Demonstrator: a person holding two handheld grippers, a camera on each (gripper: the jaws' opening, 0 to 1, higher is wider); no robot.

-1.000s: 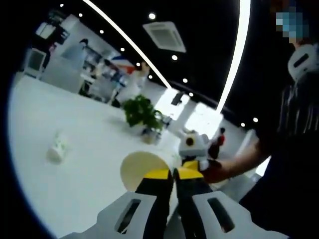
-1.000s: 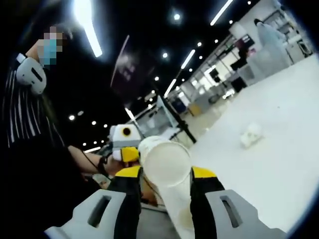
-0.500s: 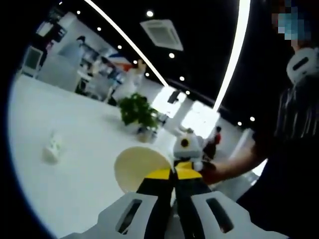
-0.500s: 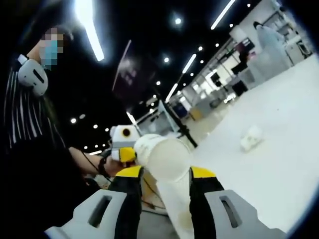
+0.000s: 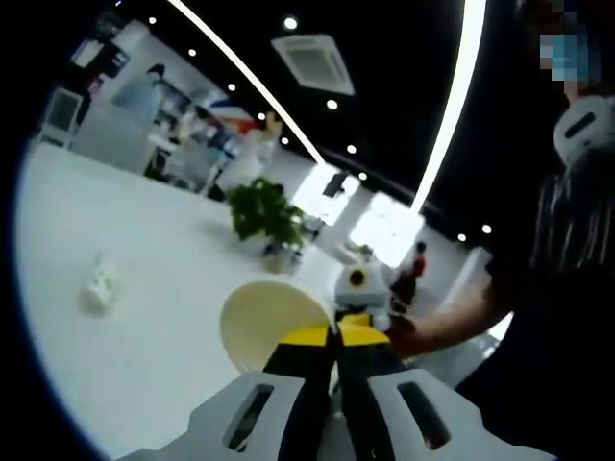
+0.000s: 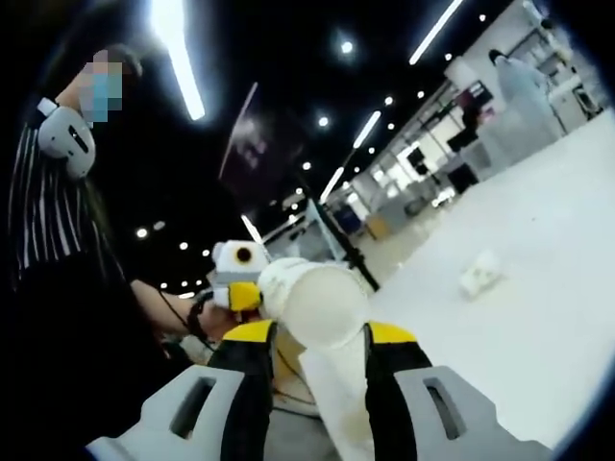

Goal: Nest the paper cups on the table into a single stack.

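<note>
Little changed over the last second: both held off the white counter. Left gripper with jaws pinched on cream paper cup rim; right gripper clamped around white paper cup. Nesting still pending, mouths brought slightly closer.

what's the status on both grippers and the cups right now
Left gripper shut on a paper cup's rim. Right gripper shut on a second paper cup. Both lifted off the white table, not yet nested. Crumpled white object on table, well clear.
</note>
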